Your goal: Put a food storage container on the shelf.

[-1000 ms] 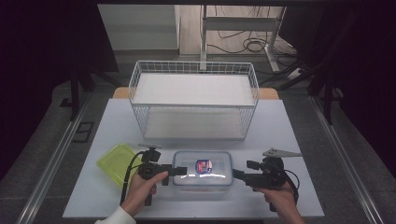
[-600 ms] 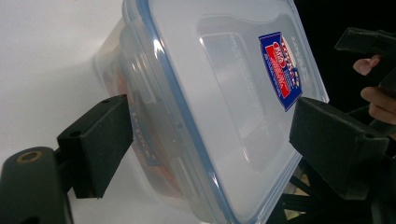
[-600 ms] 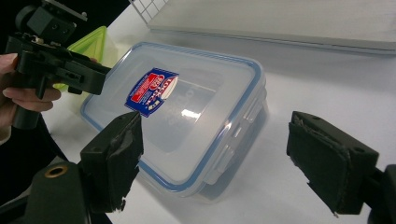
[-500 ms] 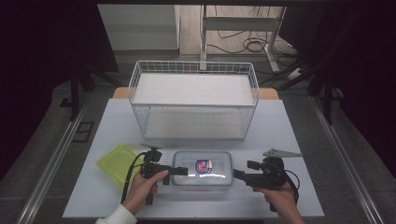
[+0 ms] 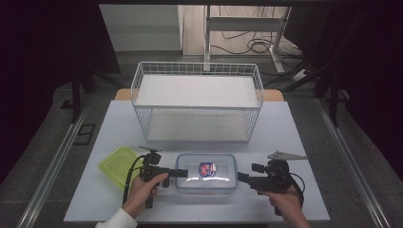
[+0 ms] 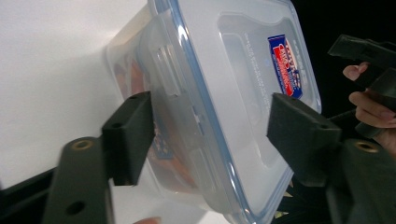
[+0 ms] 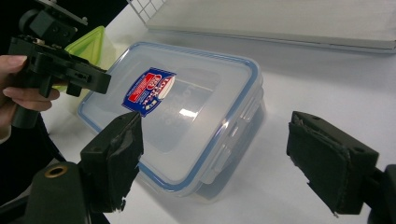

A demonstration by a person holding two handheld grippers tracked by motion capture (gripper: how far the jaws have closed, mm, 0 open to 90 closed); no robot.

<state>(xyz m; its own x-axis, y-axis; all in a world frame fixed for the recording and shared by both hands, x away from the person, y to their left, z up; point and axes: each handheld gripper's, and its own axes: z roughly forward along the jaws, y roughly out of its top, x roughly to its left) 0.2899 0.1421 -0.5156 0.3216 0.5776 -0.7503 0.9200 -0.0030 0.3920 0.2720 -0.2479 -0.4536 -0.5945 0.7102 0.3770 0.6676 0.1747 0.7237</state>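
High view showed the lidded container (image 5: 206, 171) not yet gripped: left gripper (image 5: 182, 173), jaws just narrowing, straddled its end latch; right gripper (image 5: 243, 177) waited spread beside it.

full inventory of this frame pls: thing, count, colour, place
clear lidded container: 1, clear with blue seal and red-blue label, front centre of table, between the grippers
green lid: 1, yellow-green, front left, beside the container
wire basket: 1, white, back centre of table
table: 1, white
left gripper: 1, black, jaws straddling the container's latch end, have just been closing, pads not yet pressing
right gripper: 1, black, open, short of the container's other end
hands: 2, one on each gripper, bottom edge
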